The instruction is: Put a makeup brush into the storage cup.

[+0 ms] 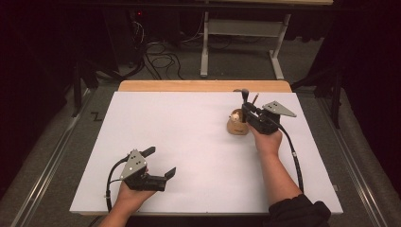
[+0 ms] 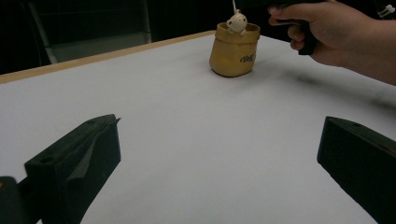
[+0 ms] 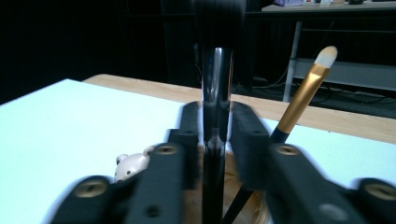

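1. From up high, my right claw [image 1: 246,109] hung over the little tan pot [image 1: 236,126] at the far right of the white table [image 1: 189,142]. It held the black brush [image 1: 245,94] standing up so that its stick could go straight down into the pot. My left claw [image 1: 161,162] rested near me, spread wide and holding nothing, because it had no job there.
2. From my left claw, I saw both jaws far apart. The pot stood well ahead, with a tiny bear [image 2: 236,21] peeking over its rim. My right hand [image 2: 336,30] was just beside the pot.
3. From my right claw, the black brush stick stood straight up between the jaws. They sat right against it, but I could not tell if they squeezed it. A gold brush [image 3: 303,88] leaned to one side in the pot, so there was room.
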{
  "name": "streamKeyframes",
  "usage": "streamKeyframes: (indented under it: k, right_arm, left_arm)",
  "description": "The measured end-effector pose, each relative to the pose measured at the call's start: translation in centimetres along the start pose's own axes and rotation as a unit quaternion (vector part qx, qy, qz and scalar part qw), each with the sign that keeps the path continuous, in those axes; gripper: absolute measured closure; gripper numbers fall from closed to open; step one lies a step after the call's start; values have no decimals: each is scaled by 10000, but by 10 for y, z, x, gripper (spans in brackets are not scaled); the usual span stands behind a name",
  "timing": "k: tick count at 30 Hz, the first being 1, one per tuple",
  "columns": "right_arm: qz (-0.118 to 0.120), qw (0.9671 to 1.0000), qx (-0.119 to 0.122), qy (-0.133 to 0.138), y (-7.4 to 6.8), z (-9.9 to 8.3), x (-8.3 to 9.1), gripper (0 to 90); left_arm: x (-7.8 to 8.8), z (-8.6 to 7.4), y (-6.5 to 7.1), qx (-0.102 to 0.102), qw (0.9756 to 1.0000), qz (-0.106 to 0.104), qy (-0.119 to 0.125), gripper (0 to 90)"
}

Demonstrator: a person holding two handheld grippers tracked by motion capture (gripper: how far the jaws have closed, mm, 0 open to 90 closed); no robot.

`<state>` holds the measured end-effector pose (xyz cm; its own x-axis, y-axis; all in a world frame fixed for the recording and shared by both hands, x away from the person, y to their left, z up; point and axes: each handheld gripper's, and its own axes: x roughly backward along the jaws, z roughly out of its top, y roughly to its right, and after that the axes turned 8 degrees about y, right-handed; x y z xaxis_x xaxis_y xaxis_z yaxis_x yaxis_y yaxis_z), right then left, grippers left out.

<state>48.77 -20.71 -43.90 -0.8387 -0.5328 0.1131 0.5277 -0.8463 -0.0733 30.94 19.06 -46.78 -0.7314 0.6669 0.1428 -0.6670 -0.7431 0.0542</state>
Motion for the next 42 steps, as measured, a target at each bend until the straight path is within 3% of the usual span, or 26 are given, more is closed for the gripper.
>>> streamKeyframes:
  k: [6,24,31,38,42]
  right_arm:
    - [81,9999,0,70,0,5,4,557]
    - [141,9998,80,-102,-1,10,13,527]
    - [371,9988,91,-296,-7,7,18,385]
    - [433,9980,83,-457,-10,4,30,218]
    - [443,9982,62,-408,-11,3,43,130]
  left_arm:
    - [0,0,0,-12,10000,3,-9,2]
    - [-1,0,1,-18,10000,-6,-21,2]
    - [-1,0,1,-23,10000,0,-37,2]
    - [-2,-1,2,-59,9999,-16,-80,2]
    - [-3,-1,2,-54,9999,-13,-88,2]
